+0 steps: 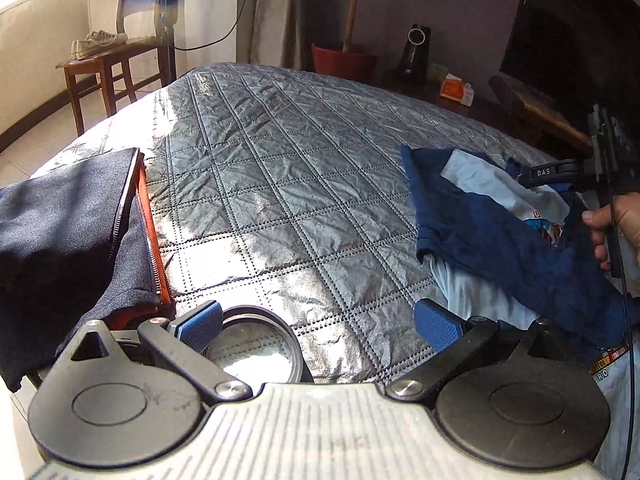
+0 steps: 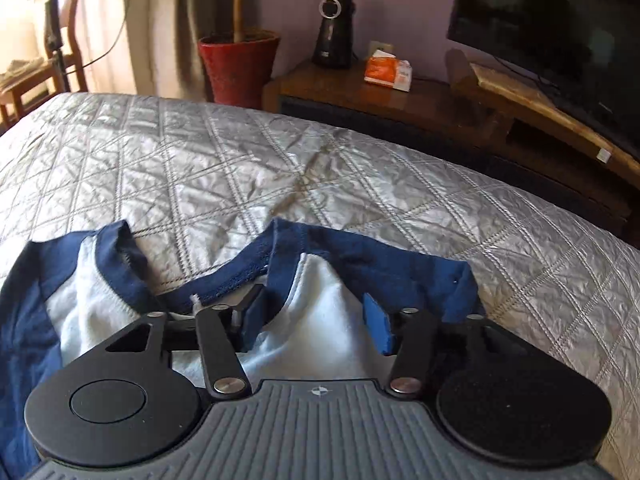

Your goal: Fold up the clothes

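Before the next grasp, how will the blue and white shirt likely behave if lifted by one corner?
Probably floppy: the blue and white shirt lies rumpled, its collar curling over itself on the quilted bedspread. It looks thin, so likely light. Lifted at one point by the open right gripper, it would probably drape and bunch rather than hold shape.

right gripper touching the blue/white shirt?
Cannot tell. Right wrist view: right gripper open over the shirt, fabric between its fingers, but no plain contact or gap.
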### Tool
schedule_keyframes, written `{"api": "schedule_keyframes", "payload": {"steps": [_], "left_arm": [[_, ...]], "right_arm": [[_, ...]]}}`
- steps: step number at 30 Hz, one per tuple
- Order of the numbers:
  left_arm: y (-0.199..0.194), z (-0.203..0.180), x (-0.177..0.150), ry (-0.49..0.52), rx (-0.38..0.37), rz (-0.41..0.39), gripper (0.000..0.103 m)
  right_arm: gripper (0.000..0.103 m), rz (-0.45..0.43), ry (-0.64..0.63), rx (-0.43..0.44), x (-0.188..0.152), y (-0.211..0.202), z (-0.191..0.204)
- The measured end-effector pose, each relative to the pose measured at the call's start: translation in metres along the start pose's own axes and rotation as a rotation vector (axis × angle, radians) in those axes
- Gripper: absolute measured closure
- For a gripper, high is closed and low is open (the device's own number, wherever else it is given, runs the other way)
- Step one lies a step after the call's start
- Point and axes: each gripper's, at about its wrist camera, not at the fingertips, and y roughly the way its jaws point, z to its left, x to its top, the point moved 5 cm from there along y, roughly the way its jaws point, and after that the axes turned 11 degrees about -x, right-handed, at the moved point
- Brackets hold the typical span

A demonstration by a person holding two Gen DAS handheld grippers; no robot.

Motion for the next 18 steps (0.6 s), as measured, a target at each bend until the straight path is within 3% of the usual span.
{"api": "schedule_keyframes", "payload": {"steps": [1, 2, 6, 8, 12, 14, 18], "left_arm": [[0.001, -0.002, 0.0, 0.007, -0.002, 0.002, 0.001], [0.001, -0.004, -0.001, 0.018, -0.004, 0.001, 0.001], [0.001, -0.01, -0.001, 0.044, -0.001, -0.004, 0.001], [0.001, -0.009, -0.001, 0.038, 0.003, -0.004, 0.001], [0.0, -0.01, -0.002, 0.037, 0.009, -0.007, 0.001], [0.0, -0.012, -0.002, 0.037, 0.008, -0.007, 0.001], [-0.002, -0.016, -0.004, 0.047, 0.014, -0.011, 0.001]], "right_arm": [[0.081, 0.011, 0.035, -0.033, 0.003, 0.004, -0.009], [0.075, -0.012, 0.051, -0.035, 0.001, -0.002, -0.017], [0.071, -0.075, 0.089, -0.011, -0.013, -0.035, -0.048], [0.058, -0.087, 0.029, 0.025, -0.032, -0.066, -0.056], [0.043, -0.028, -0.019, 0.15, -0.085, -0.125, -0.064], [0.032, 0.005, -0.007, 0.144, -0.106, -0.128, -0.067], [0.032, 0.071, 0.016, 0.132, -0.146, -0.134, -0.072]]}}
